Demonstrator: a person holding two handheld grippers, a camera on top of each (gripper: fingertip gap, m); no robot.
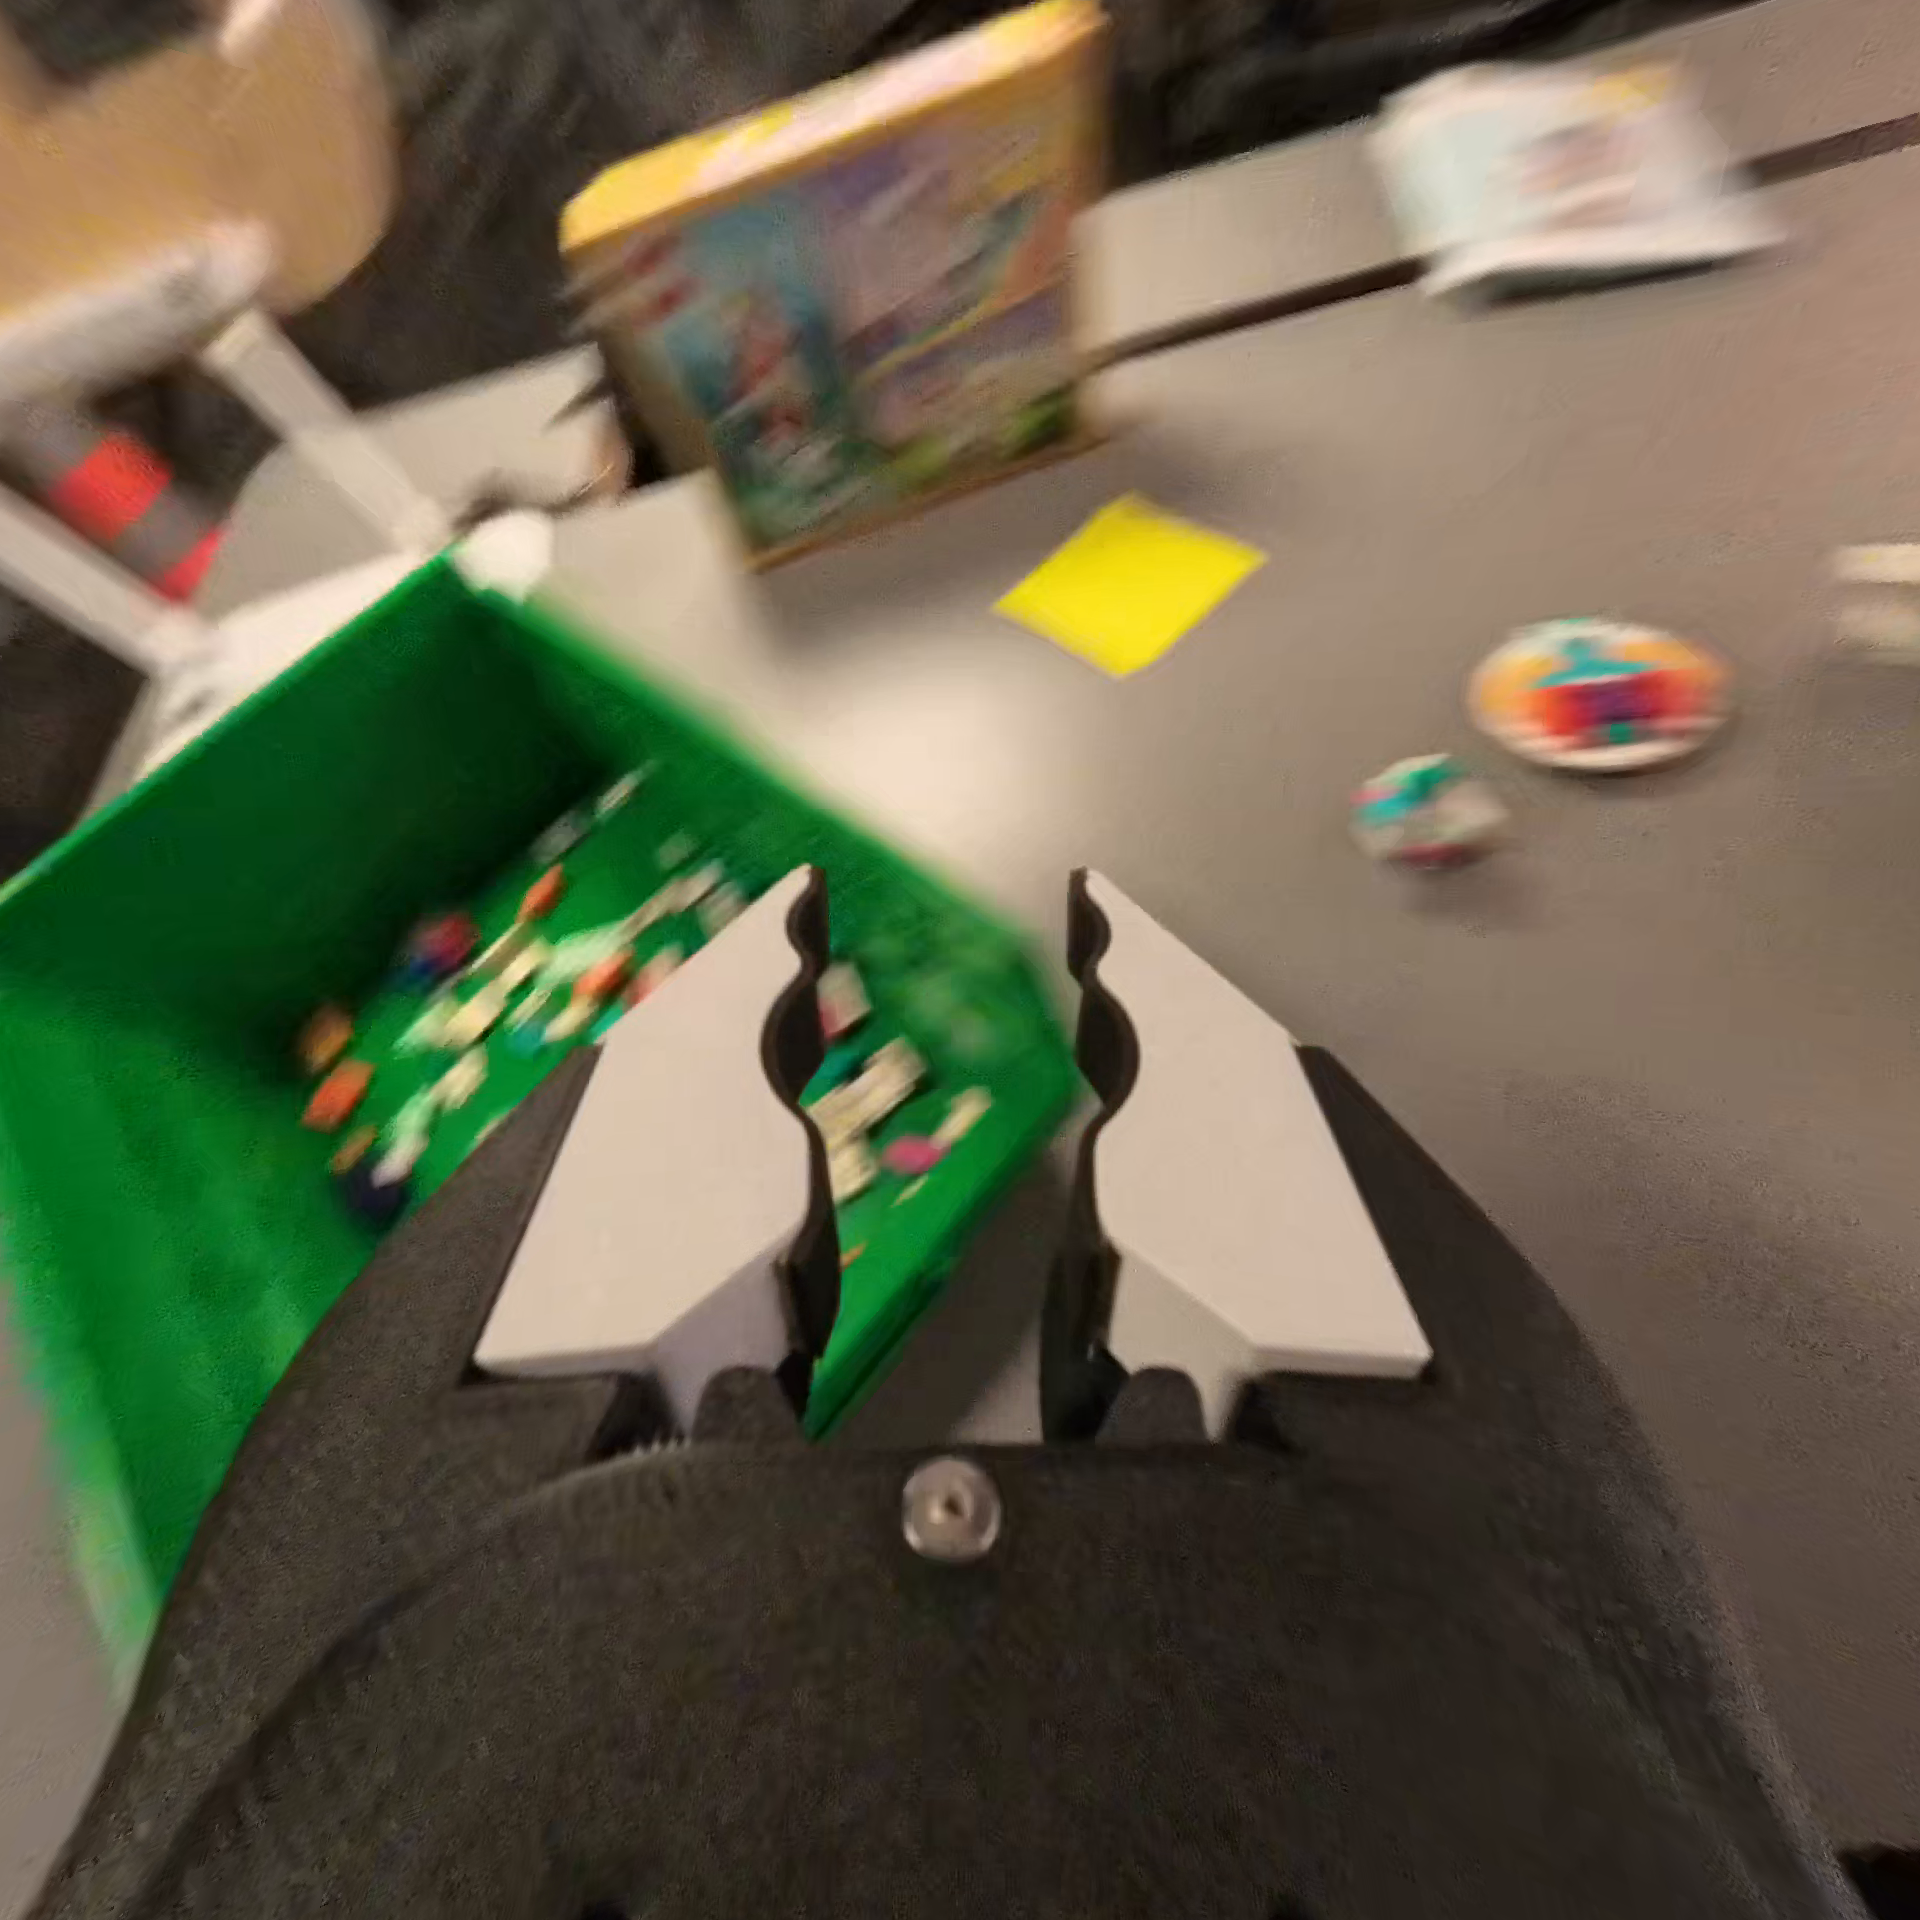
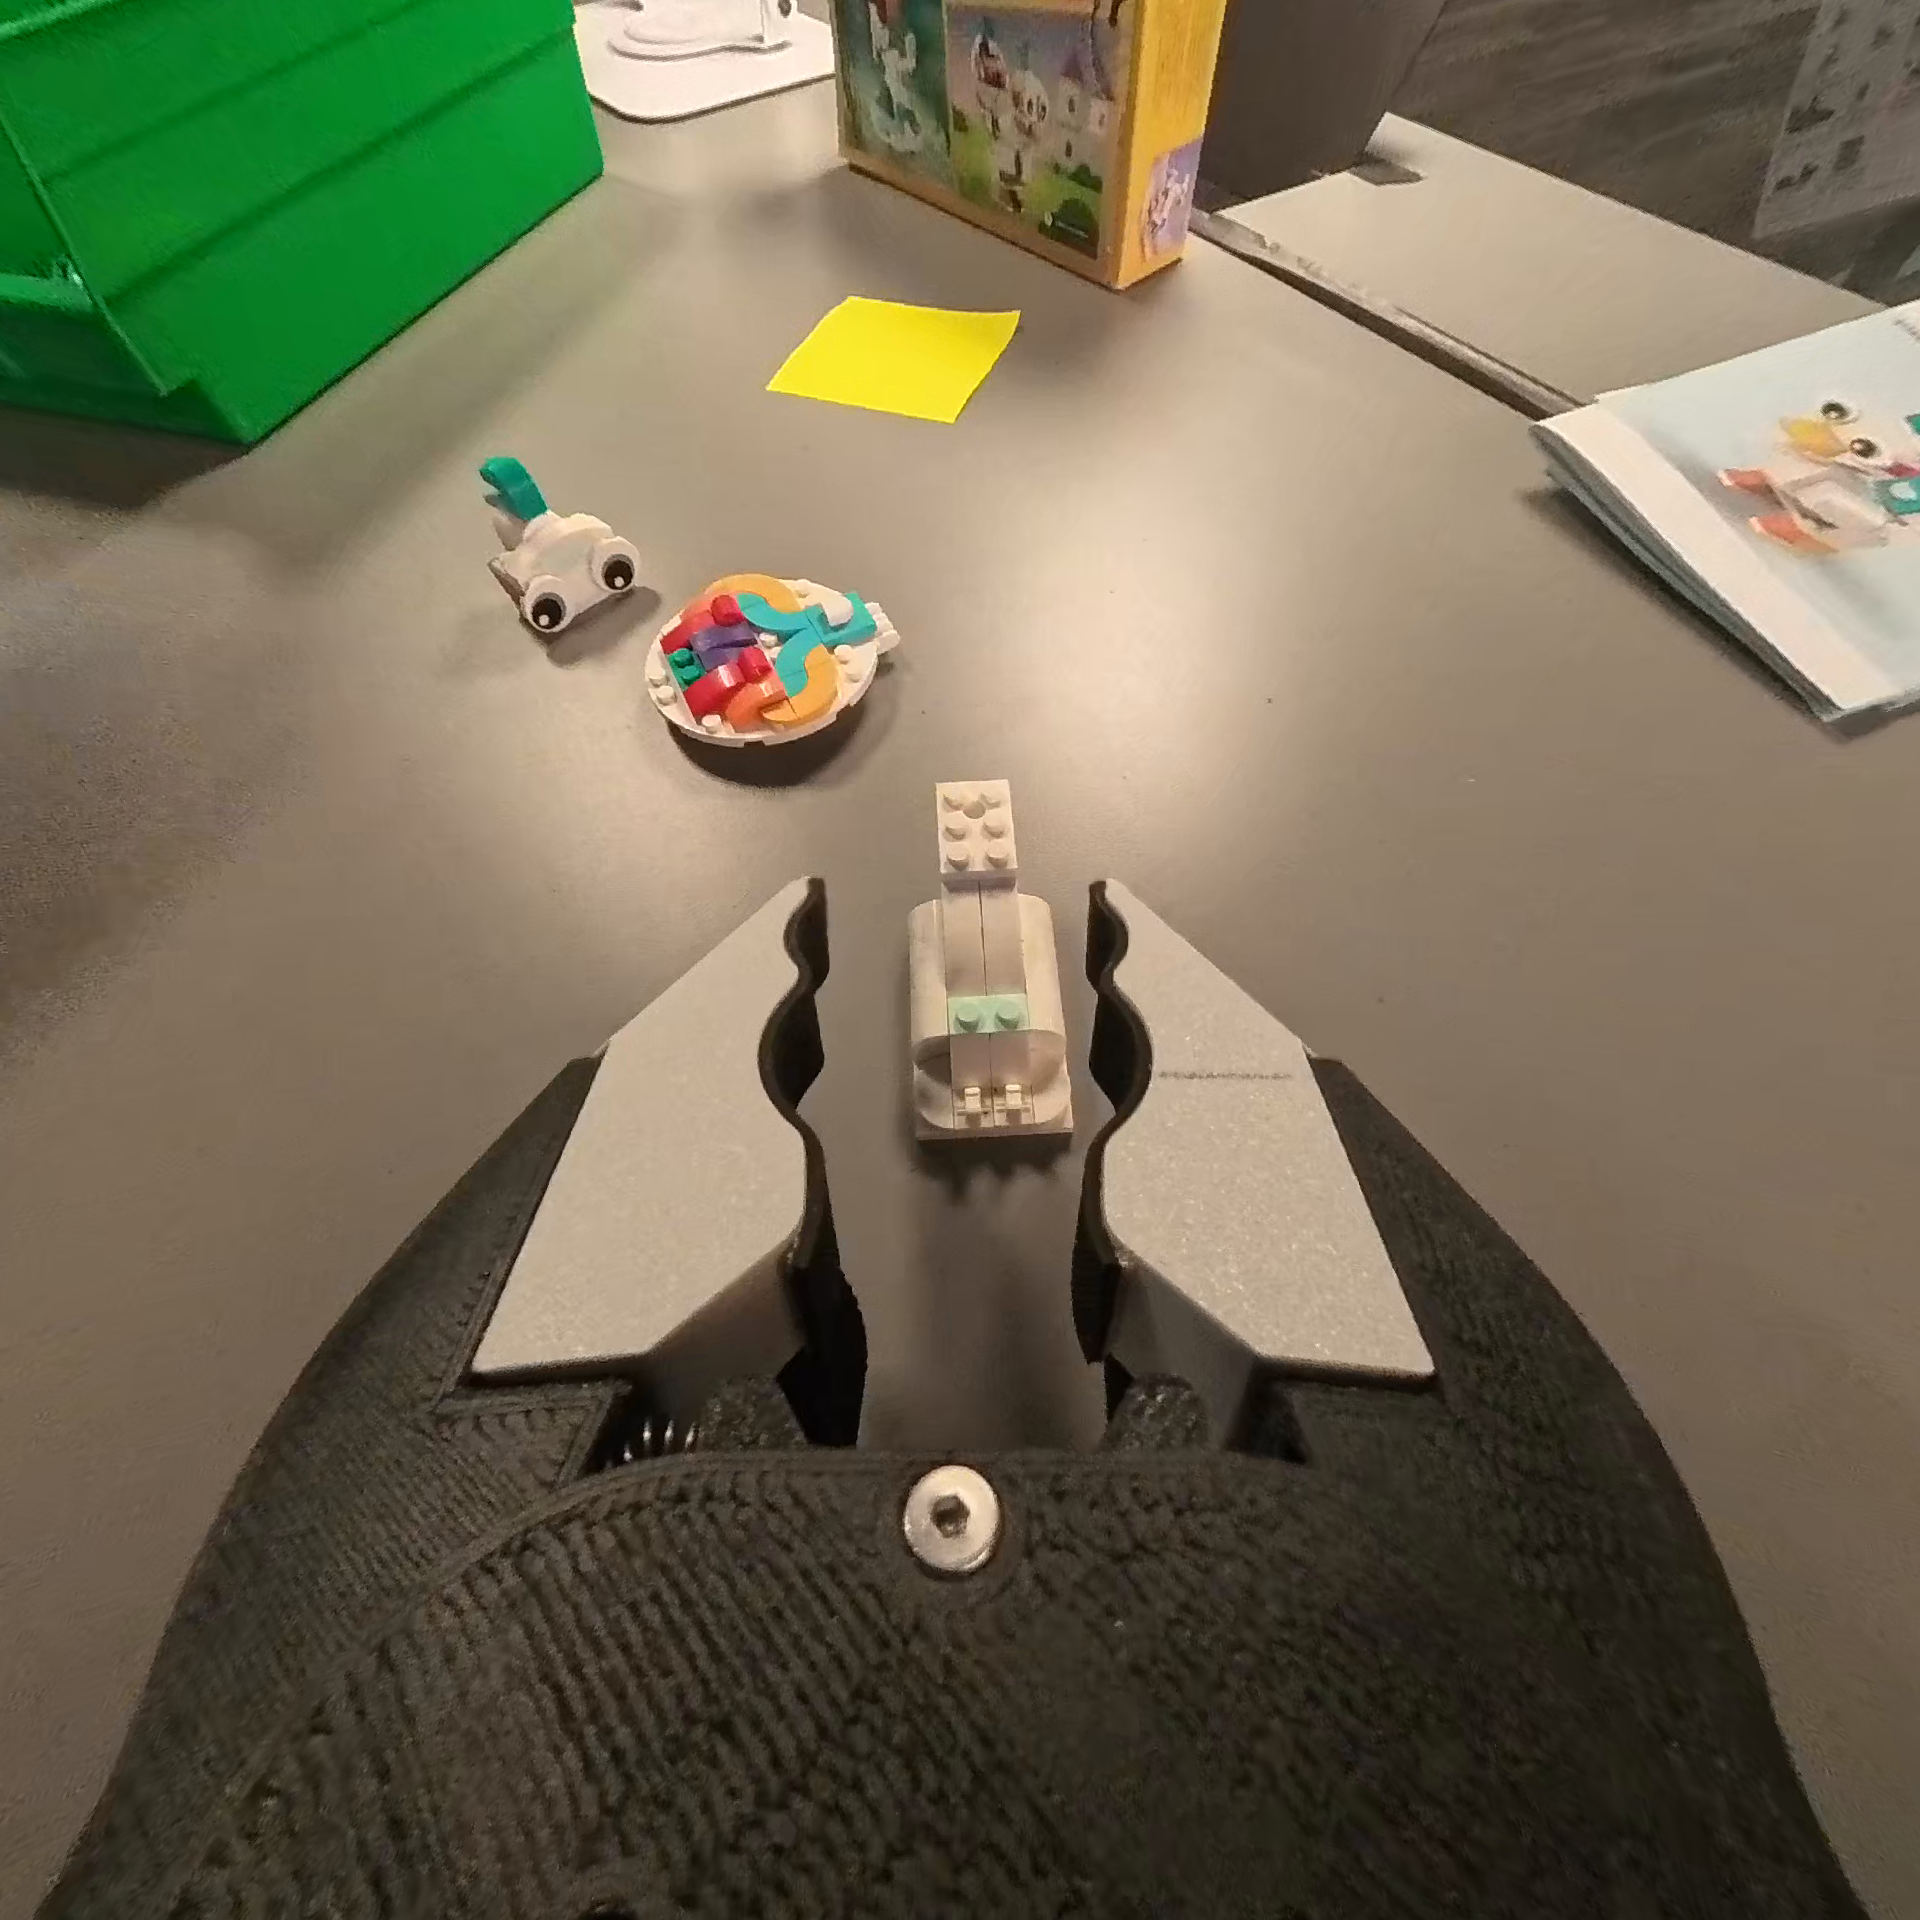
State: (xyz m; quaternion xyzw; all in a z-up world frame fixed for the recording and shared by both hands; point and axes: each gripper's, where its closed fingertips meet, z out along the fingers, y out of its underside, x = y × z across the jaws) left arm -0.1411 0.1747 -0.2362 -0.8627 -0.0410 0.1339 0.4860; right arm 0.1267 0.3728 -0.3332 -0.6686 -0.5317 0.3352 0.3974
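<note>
Writing shows on the toy box [image 2: 1023, 125], the booklet [image 2: 1756, 520] and loose sheets far right, none of it repeated here. Right claw [image 2: 956, 894] is apart, straddling a white brick build [image 2: 987, 997] with a small mint piece on top; it lies on the grey table [image 2: 1351, 779] between the fingers, touching neither. Ahead-left: round white plate of coloured bricks [image 2: 769, 660], just beside it a white piece with googly eyes and a teal tail [image 2: 556, 556]. Farther on, a blank yellow sticky note [image 2: 899, 358] — then the box. Green bin [image 2: 281, 197] far left. Left claw [image 1: 948, 888] is apart and empty, above the near corner of the green bin [image 1: 260, 831]; blurred small bricks [image 1: 499, 997] inside — left view is motion-smeared.
</note>
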